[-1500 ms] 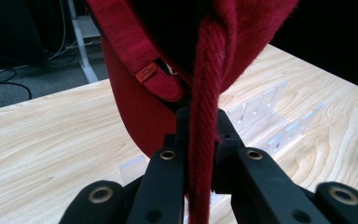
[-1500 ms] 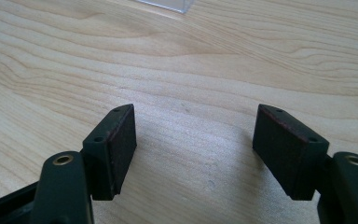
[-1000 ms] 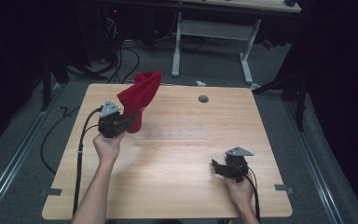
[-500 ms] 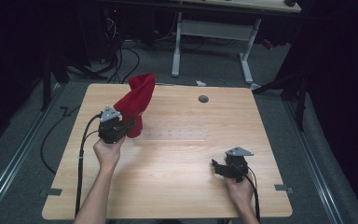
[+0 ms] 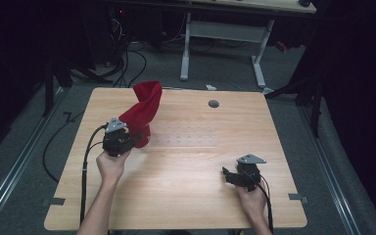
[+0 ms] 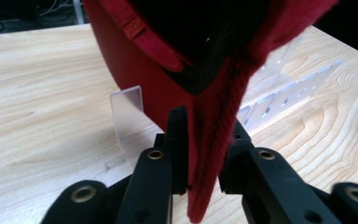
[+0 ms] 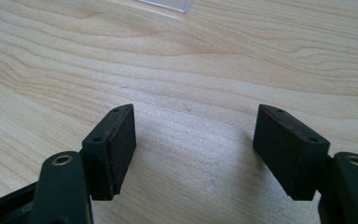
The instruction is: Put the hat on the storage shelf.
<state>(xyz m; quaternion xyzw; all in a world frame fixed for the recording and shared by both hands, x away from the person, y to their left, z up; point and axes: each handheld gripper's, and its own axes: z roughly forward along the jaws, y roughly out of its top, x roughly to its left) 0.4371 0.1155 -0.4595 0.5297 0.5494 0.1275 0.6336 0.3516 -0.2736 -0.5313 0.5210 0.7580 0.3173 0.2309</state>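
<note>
A red cloth [image 5: 144,110] with a dark lining stands tall at the table's left. Its lower edge rests by a small clear plastic stand [image 6: 127,111]. My left gripper [image 5: 136,140] is at the cloth's base, held by a hand coming from below. In the left gripper view a hanging fold of the red cloth [image 6: 207,154] fills the gap of my left gripper [image 6: 205,140]. The jaws have just been opening, and both pads still touch the fold. My right gripper [image 5: 230,175] rests low at the front right, jaws wide apart over bare wood [image 7: 196,144].
A clear strip [image 5: 186,140] lies flat on the wooden table [image 5: 186,196] to the right of the cloth. A round grey cap [image 5: 213,104] sits near the far edge. Cables trail off the left side. Another desk's frame stands beyond on the floor.
The left gripper and the red cloth have sunk a little toward the table and the person. The cloth's top now stands more upright. The right gripper has stayed put.
</note>
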